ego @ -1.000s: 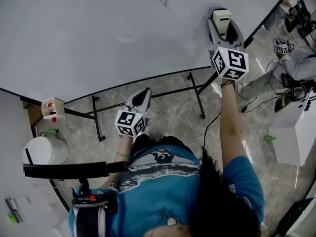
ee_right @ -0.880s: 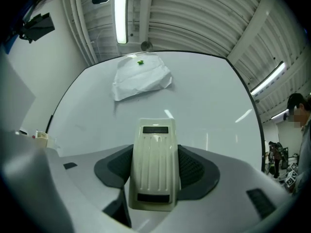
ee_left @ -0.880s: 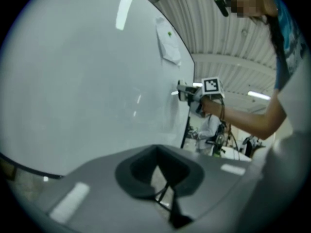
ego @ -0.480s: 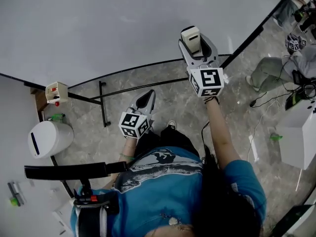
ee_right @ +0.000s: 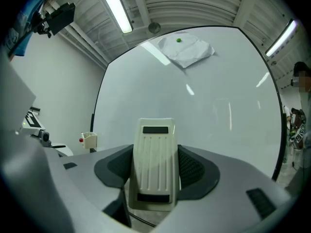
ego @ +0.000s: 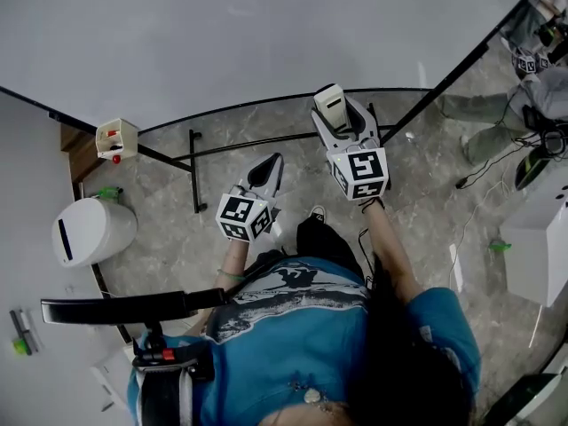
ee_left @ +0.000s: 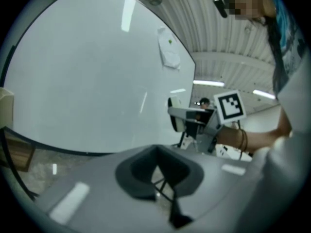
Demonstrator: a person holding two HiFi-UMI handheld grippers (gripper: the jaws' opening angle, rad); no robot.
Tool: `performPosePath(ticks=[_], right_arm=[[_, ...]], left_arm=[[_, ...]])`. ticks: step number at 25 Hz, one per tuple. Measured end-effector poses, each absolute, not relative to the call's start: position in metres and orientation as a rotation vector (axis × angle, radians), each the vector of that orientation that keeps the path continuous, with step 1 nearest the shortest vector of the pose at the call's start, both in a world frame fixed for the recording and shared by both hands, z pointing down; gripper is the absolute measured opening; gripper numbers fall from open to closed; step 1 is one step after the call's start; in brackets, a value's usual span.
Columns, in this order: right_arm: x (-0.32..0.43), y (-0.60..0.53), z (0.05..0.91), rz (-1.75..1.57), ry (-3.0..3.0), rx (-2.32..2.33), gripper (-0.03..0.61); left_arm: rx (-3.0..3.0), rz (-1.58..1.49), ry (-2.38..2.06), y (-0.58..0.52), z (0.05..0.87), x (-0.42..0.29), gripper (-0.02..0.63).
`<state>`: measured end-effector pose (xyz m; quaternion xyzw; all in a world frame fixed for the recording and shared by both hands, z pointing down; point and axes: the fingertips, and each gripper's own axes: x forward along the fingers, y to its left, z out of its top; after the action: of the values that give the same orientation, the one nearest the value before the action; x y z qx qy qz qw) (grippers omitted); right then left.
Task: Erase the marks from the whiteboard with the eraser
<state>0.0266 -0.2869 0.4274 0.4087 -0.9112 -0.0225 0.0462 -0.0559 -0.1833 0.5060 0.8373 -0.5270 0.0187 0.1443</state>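
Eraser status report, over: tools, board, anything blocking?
Right tool shut on cream ribbed plastic eraser, aimed at large white whiteboard. Left tool shut, empty, held low. Only faint smudges showing on board; nothing blocking.

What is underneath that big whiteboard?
Under the whiteboard, black stand bars cross a grey stone floor. A small box sits by its lower edge. Where the stand joins is covered by the board.

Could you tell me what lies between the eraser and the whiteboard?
Nothing: in the right gripper view the eraser faces bare whiteboard, no object between.
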Motion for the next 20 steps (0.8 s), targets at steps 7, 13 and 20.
performPosePath(ticks=[7,13,20], right_arm=[[-0.027,-0.193,0.442,0.053,-2.766,1.283,0.263],[-0.066,-0.110,0.462,0.136,-2.738,1.310,0.262],[-0.087,-0.038,0.473,0.185,-2.691,1.333,0.262]], left_arm=[[2.437,0.051,-1.518,-0.103,0.502,-0.114,0.005],[2.442,0.058,-1.497,-0.029,0.508,-0.156,0.005],[2.410,0.013,-1.487,0.031,0.518,-0.184,0.003]])
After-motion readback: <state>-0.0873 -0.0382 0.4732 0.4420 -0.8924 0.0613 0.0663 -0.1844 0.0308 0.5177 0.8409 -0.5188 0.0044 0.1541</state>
